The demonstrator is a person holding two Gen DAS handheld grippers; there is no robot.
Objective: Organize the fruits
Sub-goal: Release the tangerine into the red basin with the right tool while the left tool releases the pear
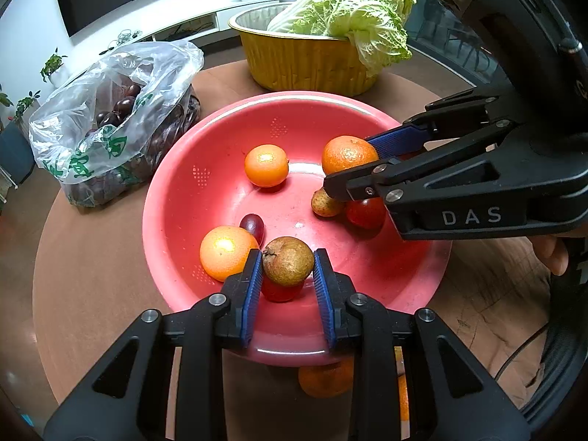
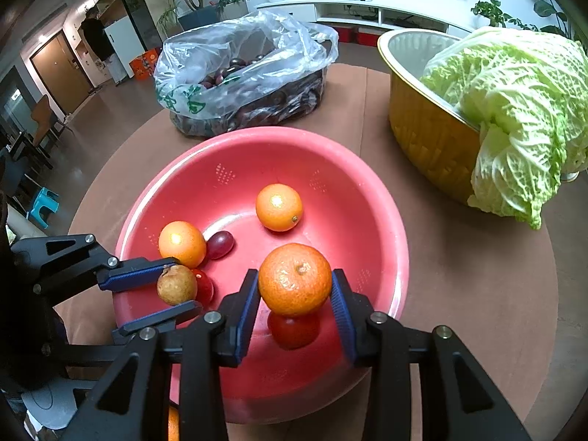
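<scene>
A red colander bowl (image 1: 165, 183) (image 2: 400, 257) holds two oranges (image 1: 266, 165) (image 1: 226, 253), a dark grape (image 1: 253, 226), red tomatoes (image 1: 365, 213) and a small brown fruit (image 1: 325, 202). My left gripper (image 1: 288, 268) (image 2: 183, 284) is shut on a round brown fruit (image 1: 288, 261) (image 2: 177, 284) over the bowl's near side, above a red tomato (image 1: 281, 290). My right gripper (image 2: 295, 286) (image 1: 349, 165) is shut on a mandarin (image 2: 295, 279) (image 1: 349, 154) over the bowl, with another tomato (image 2: 294, 329) below it.
A clear plastic bag (image 1: 110, 121) (image 2: 242, 73) of dark fruit lies beyond the bowl. A gold foil pan (image 1: 305, 62) (image 2: 415, 125) holds a napa cabbage (image 1: 352, 11) (image 2: 522, 110). An orange (image 1: 323, 378) lies on the brown table by the bowl's near edge.
</scene>
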